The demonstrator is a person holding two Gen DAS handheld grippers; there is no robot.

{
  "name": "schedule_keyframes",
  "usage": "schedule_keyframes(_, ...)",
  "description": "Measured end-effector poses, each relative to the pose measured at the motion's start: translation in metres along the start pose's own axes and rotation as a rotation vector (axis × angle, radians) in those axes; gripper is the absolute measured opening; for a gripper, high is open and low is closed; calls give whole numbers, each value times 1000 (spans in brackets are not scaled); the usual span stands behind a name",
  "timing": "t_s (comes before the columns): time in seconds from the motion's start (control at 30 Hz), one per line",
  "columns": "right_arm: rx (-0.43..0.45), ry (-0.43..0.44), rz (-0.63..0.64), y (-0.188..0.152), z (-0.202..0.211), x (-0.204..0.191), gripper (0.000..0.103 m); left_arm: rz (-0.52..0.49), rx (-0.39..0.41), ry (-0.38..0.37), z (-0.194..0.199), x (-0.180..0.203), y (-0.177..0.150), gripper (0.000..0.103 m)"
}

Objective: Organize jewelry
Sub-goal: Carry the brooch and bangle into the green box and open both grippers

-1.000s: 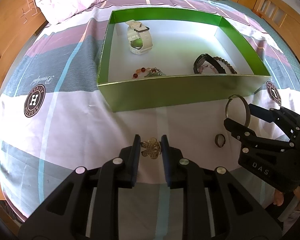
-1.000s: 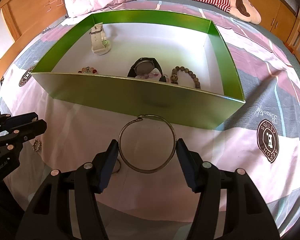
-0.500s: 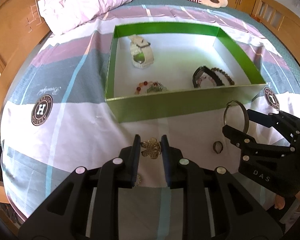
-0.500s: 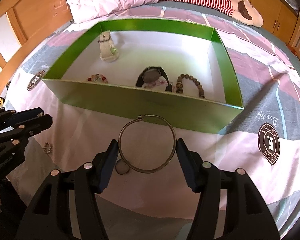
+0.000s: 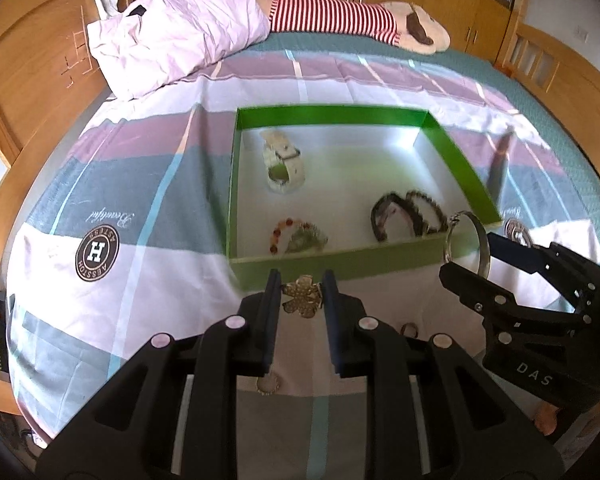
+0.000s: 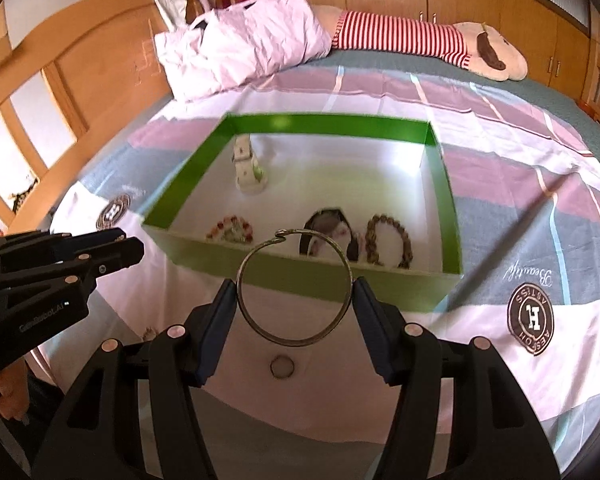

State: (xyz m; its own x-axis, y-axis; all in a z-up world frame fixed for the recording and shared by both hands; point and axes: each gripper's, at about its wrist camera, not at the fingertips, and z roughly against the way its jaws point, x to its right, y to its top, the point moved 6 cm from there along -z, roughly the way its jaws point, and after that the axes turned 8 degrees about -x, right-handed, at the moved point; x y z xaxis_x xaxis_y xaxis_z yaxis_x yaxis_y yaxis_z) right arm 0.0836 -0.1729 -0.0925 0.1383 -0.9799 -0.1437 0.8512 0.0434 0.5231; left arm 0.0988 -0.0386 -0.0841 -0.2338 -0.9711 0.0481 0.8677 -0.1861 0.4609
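You are gripping a gold flower brooch (image 5: 303, 295) between the narrow jaws of your left gripper (image 5: 300, 298), holding it clear of the bedspread (image 5: 100, 184) just short of the green box (image 5: 340, 262). Your right gripper (image 6: 295, 298) is clamping a thin metal bangle (image 6: 296, 288) across its width above the box's near wall, while a small ring (image 6: 282, 366) is lying on the cloth below.

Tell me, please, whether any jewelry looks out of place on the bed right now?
Yes. A small ring lies loose on the bedsheet, outside the green box, and a small round piece lies there too. The rest sits inside the box or in the grippers.
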Motion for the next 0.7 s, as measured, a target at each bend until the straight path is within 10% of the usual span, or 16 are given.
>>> schedule_keyframes(0.7, 25, -41, -167, 43, -34, 55, 60, 24, 72, 21, -39, 15, 59, 21)
